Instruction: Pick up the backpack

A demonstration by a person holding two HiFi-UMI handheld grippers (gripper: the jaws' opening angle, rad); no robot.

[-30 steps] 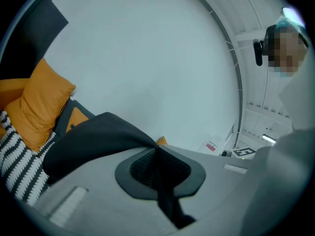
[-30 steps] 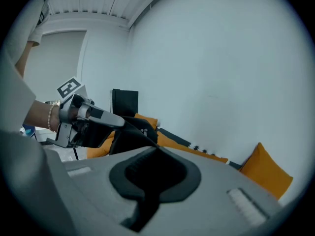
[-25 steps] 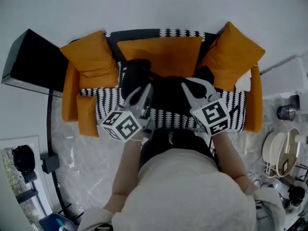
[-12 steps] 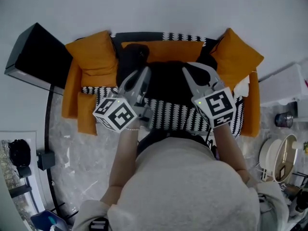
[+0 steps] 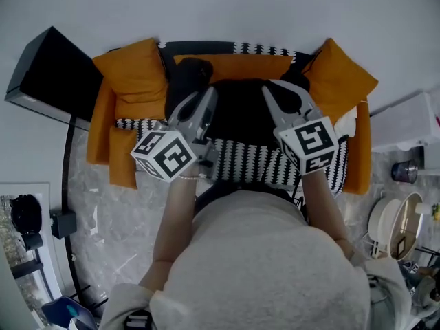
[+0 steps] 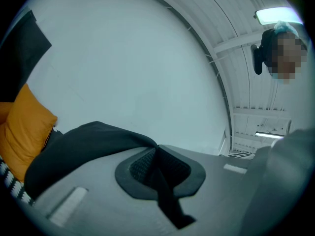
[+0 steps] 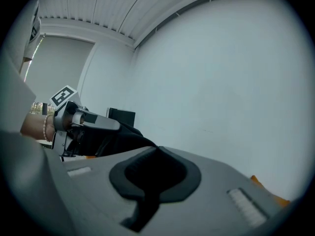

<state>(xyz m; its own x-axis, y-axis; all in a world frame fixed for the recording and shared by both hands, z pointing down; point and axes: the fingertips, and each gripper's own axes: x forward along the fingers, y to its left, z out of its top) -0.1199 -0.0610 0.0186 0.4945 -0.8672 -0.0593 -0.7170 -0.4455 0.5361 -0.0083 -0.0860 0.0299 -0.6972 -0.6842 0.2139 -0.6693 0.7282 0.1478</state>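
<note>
Black backpack point(image 5: 240, 122) hangs crosswise above the sofa point(image 5: 254, 162), between left gripper point(image 5: 208, 95) and right gripper point(image 5: 273, 91), whose fingers point(image 6: 88, 191) are clenched on its fabric.

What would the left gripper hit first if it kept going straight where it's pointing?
Probably the white wall. The left gripper, shut on the black backpack, points about level, and its own view shows only bare wall straight ahead past the fabric. How far off the wall is can't be judged.

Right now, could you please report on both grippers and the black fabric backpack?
Left gripper, right gripper: both shut on black fabric backpack. Backpack held over orange-cushioned sofa. No obstruction seen.
</note>
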